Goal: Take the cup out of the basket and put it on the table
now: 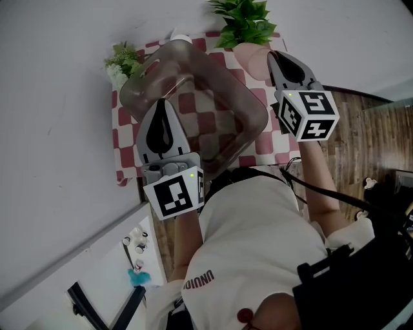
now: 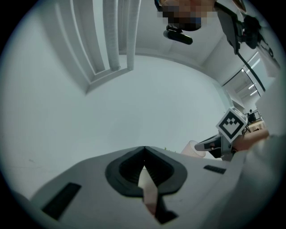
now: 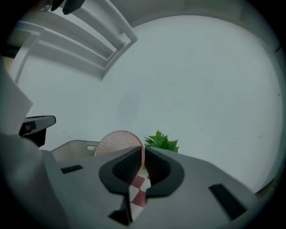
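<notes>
A pink cup (image 1: 248,58) is outside the clear plastic basket (image 1: 248,106), just past its far right corner and beside the green plant. My right gripper (image 1: 274,59) is shut on the cup's rim; the dotted pink wall (image 3: 117,142) stands between its jaws. I cannot tell whether the cup touches the table. My left gripper (image 1: 161,103) is shut on the basket's near left rim, and a thin pale strip of that wall (image 2: 145,183) shows between its closed jaws. From the left gripper view, the cup (image 2: 193,147) and right gripper (image 2: 209,144) appear low at the right.
The basket sits on a red-and-white checkered cloth (image 1: 126,138) covering a small table. A leafy green plant (image 1: 245,19) stands at the far right edge, a small white-flowered plant (image 1: 119,61) at the far left. Wooden floor (image 1: 361,129) lies to the right.
</notes>
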`<state>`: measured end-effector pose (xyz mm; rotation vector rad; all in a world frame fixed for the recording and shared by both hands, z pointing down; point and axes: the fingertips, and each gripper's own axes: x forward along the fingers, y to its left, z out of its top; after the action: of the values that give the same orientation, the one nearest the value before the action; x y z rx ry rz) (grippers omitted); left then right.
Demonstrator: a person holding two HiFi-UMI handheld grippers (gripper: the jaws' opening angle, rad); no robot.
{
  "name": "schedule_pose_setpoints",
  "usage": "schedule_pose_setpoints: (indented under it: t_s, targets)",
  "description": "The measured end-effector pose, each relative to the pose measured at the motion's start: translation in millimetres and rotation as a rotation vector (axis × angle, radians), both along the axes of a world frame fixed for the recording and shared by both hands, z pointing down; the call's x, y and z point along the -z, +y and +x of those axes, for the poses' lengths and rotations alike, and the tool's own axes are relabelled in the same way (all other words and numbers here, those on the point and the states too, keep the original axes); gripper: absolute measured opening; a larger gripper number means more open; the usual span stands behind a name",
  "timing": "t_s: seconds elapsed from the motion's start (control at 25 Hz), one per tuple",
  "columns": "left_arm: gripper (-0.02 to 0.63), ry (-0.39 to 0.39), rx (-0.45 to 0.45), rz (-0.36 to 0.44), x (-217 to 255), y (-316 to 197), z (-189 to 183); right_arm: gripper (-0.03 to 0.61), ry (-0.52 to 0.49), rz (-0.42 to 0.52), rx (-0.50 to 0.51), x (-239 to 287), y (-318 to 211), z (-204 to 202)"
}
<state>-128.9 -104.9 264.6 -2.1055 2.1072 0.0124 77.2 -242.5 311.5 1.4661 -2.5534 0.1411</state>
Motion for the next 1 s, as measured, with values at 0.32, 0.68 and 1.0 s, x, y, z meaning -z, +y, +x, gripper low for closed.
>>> schedule_pose_setpoints:
  t_s: [0.32, 0.68, 1.0]
  targets:
    - [0.012, -0.003, -0.014, -0.005, -1.2, -3.2, 5.5, 0.035, 0.005, -0.028, -0.025, -12.8, 0.0, 9.9]
    - [0.012, -0.007, -0.018, -0.023, 0.2, -11.1, 10.5, 0.035, 0.011, -0.077, -0.054, -27.6, -6.5, 23.4]
    - [0.012, -0.010, -0.029, -0.032, -2.2, -11.8, 14.8, 0.035, 0.018, -0.122, -0.082, -43.5, -3.7, 34.7]
